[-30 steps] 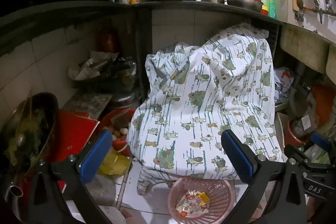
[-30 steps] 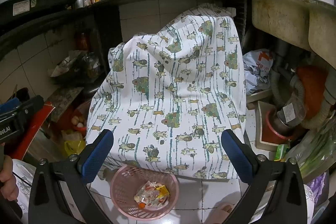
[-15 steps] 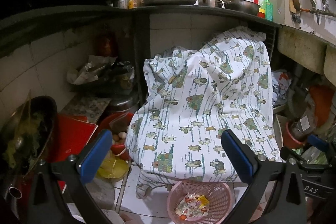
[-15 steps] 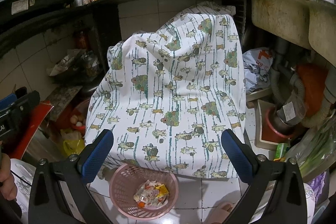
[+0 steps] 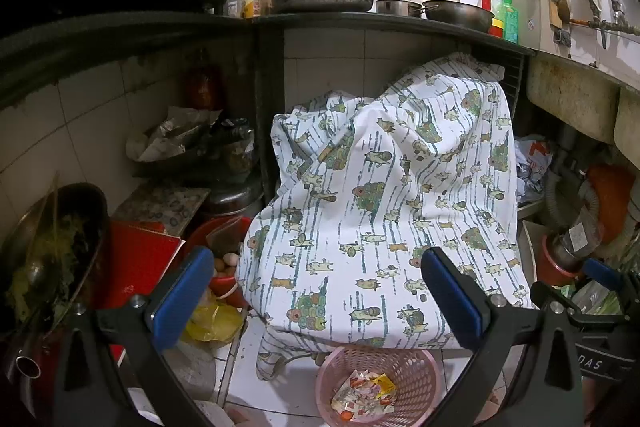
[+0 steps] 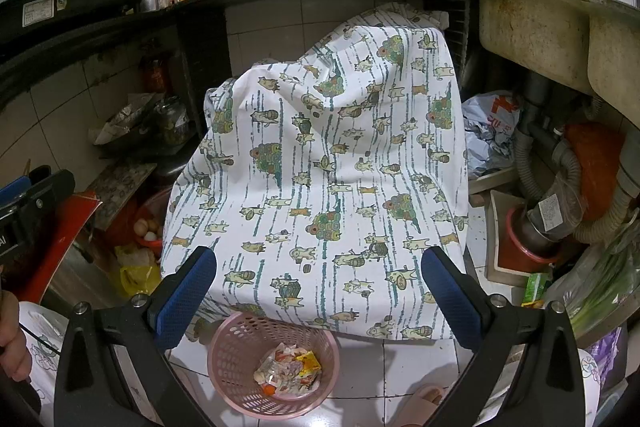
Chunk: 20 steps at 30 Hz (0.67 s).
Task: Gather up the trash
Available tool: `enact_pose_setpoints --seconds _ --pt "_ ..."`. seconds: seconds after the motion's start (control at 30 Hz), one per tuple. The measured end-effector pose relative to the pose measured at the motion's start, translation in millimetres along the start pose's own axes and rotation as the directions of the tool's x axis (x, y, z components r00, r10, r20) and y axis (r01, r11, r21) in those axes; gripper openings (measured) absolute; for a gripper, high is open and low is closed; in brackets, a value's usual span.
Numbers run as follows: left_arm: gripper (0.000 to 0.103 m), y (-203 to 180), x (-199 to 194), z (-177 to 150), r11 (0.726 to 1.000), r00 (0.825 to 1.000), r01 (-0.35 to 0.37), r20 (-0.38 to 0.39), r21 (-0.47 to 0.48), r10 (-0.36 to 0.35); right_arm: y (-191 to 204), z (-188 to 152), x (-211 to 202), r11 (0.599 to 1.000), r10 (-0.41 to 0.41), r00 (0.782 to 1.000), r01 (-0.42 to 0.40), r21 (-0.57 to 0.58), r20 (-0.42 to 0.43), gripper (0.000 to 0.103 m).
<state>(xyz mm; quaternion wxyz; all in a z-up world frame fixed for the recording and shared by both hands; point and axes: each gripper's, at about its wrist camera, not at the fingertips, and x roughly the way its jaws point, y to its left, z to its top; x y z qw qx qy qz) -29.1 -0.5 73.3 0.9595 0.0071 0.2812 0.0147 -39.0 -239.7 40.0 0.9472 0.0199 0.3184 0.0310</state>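
Left wrist view: left gripper stands wide open with nothing between its blue pads. The pink basket sits on the white tiled floor below and between the fingers, nearer the right-hand finger, with crumpled wrappers lying inside it. Its far rim lies under the hem of a printed cloth draped over something unseen. Red tubs and a yellow bag crowd the basket's left; bare tile lies in front of it. Right wrist view: right gripper is likewise spread wide and empty, blue pads apart. The basket lies low between the fingers, nearer the left-hand finger, wrappers visible within. The cloth hem overhangs its back rim. A sandalled foot stands near its right; pipes and a red bucket fill the right side.
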Motion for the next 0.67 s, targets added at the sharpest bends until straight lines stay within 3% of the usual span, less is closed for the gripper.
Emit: enact_pose_setpoints --seconds 0.67 --pt "0.103 -5.8 8.5 -2.9 1.000 1.000 -0.023 -0.020 0.006 0.023 -4.6 -1.3 1.4 1.000 0.002 1.000 -0.002 -0.001 -0.006 0.103"
